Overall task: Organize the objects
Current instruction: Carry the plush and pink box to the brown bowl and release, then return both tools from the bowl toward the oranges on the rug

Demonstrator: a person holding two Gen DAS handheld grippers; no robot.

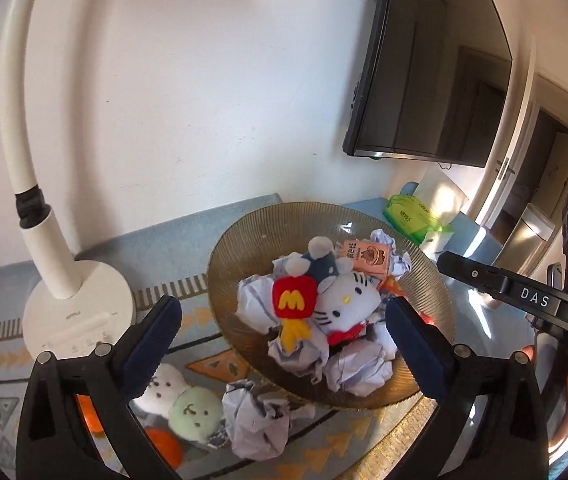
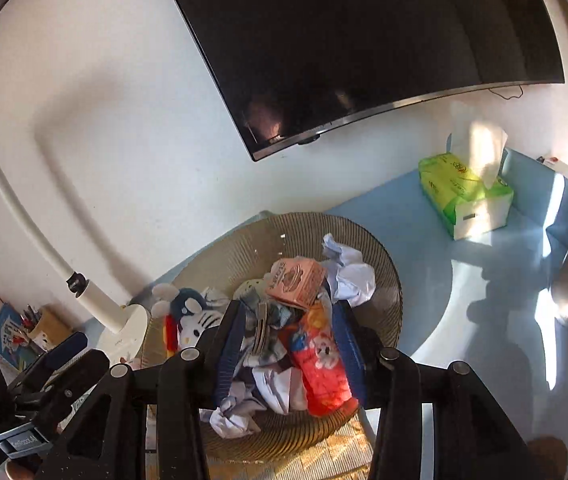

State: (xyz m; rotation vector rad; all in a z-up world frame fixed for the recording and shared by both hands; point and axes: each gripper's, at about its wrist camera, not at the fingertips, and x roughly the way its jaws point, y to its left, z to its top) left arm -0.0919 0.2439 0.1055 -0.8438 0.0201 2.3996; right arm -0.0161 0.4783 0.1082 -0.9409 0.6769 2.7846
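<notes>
Desk: one bowl | left hand-held gripper released | right hand-held gripper state unclear

White wall carrying a dark wall-mounted television, sunlight falling across the pale blue tabletop, white desk lamp standing left, doorway showing right

The left tongs gape wide, both tilted downward, nothing between the blue pads (fingertips spread far apart). The right tongs stand narrower; whether they grip is unclear.
</notes>
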